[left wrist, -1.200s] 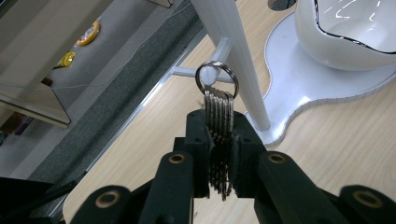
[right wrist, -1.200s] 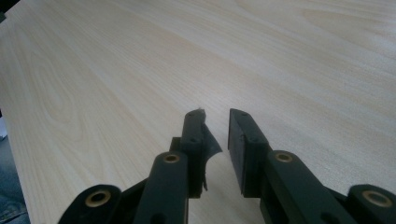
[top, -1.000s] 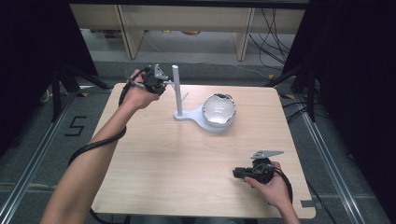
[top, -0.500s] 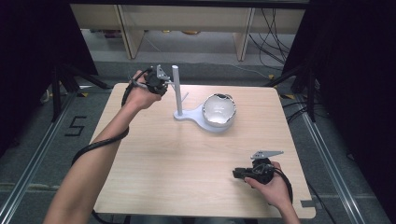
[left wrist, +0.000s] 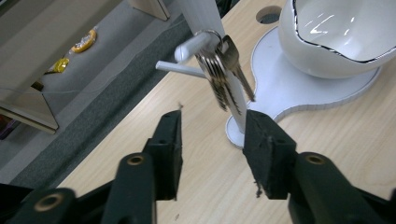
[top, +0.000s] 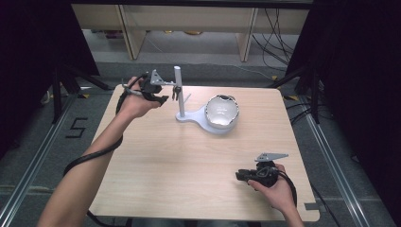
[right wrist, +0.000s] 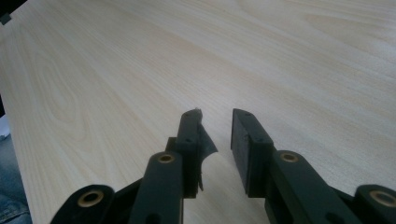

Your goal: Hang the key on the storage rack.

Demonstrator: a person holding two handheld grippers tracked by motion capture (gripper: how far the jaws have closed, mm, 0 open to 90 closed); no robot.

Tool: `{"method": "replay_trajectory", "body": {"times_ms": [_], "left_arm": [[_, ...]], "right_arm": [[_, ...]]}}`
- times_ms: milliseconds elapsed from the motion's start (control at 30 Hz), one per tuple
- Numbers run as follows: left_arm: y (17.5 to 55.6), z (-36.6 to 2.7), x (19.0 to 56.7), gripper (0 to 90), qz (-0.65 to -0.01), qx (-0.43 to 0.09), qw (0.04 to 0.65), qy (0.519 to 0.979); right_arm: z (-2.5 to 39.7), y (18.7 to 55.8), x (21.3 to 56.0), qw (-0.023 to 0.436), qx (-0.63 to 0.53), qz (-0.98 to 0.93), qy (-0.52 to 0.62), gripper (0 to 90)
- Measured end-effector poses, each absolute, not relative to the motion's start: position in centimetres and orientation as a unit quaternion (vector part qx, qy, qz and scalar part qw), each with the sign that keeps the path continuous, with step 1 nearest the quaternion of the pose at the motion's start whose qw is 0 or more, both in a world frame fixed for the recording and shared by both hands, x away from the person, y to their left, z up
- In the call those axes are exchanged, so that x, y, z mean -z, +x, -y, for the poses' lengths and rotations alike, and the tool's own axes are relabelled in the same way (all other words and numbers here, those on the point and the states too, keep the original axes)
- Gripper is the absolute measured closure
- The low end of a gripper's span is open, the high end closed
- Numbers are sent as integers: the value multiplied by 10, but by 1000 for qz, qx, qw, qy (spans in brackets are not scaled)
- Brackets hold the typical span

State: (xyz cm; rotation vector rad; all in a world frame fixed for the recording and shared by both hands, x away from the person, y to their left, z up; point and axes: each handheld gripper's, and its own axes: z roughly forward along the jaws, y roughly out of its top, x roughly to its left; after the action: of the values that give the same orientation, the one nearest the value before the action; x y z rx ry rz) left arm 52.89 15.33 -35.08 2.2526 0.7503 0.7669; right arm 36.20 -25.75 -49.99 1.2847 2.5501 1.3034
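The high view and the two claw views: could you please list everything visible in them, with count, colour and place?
Table: one, light wood, centre of the high view.
Stand: one, white, upright post with side pegs on a flat base, far middle of the table.
Keys: one bunch, silver, hanging by a ring from a peg on the post.
Bowl: one, white with a dark wavy rim, on the round end of the stand's base.
Shelving: pale wood, beyond the table's far edge.
Cables: several, dark, on the floor at far right.
Left claw: one, black, jaws apart, just short of the keys.
Right claw: one, black, jaws apart, over bare table near the front right.
Hands: two, one holding each claw.
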Motion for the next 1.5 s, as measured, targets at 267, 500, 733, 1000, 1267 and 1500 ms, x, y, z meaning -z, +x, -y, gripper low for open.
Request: {"method": "replay_trajectory", "body": {"times_ms": [267, 500, 733, 1000, 1267, 1500], "left_arm": [[493, -185, 367, 410, -317, -272, 382, 824], [459, -212, 393, 373, -327, -271, 428, 798], [419, -237, 439, 367, -357, -274, 446, 774], [373, -257, 491, 350, -409, -302, 458, 729], [352, -272, 522, 337, -431, -317, 481, 694], [344, -269, 524, 333, -420, -347, 484, 685]], "right_arm": [[259, 361, 499, 20, -432, -801, 414, 706], [262, 360, 497, 42, -431, -800, 415, 680], [265, 360, 498, 64, -435, -798, 411, 637], [269, 358, 500, 68, -437, -798, 410, 599], [276, 354, 503, 85, -450, -791, 405, 571], [281, 342, 511, 116, -476, -760, 427, 568]]}}
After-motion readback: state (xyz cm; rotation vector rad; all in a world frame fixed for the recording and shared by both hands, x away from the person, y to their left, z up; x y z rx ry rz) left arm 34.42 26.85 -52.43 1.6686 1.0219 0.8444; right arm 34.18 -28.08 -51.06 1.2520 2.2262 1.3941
